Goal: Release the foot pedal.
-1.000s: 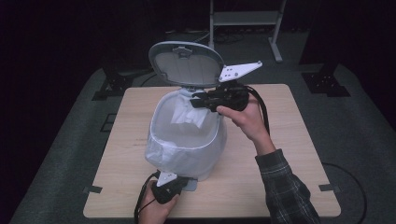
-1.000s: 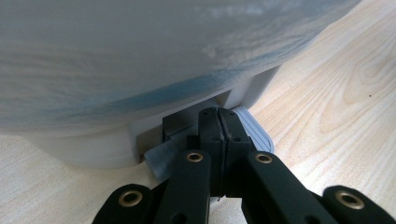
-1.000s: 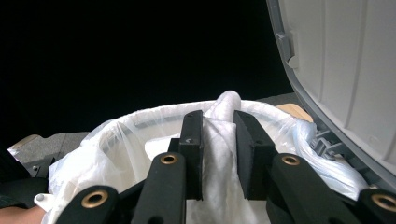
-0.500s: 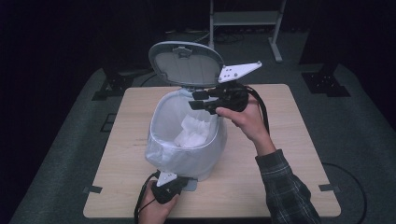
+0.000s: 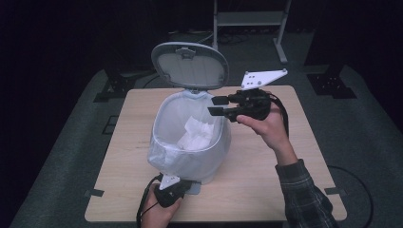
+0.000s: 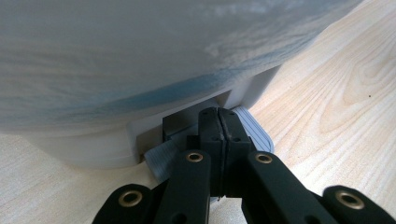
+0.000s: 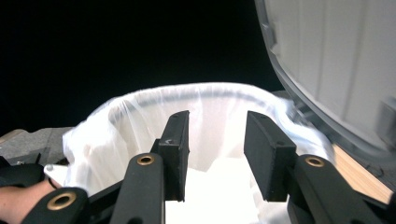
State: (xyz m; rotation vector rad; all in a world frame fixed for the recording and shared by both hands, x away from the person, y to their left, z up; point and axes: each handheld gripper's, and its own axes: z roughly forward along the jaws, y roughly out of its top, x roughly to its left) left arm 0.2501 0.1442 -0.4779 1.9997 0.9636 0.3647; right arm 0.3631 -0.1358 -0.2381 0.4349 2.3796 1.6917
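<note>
So the right gripper (image 5: 215, 106), jaws just parted and empty, should back off the bin (image 5: 190, 142) rim while the left gripper (image 6: 218, 135), clamped tight, presses the pedal (image 6: 252, 135) near the table's front edge.

A light wooden table (image 5: 266, 180) carries a white pedal bin (image 5: 190, 161) lined with a plastic bag.

In the high view, light is falling from above onto the worktop (image 5: 266, 175), while the room around it is staying almost black. The picture is looking soft and a little grainy. In the left gripper view the near bin wall (image 6: 140, 56) is blurring out of focus. In the right gripper view the upper left of the frame is lying in darkness, and the white bag (image 7: 205, 107) is glowing brightly.
</note>
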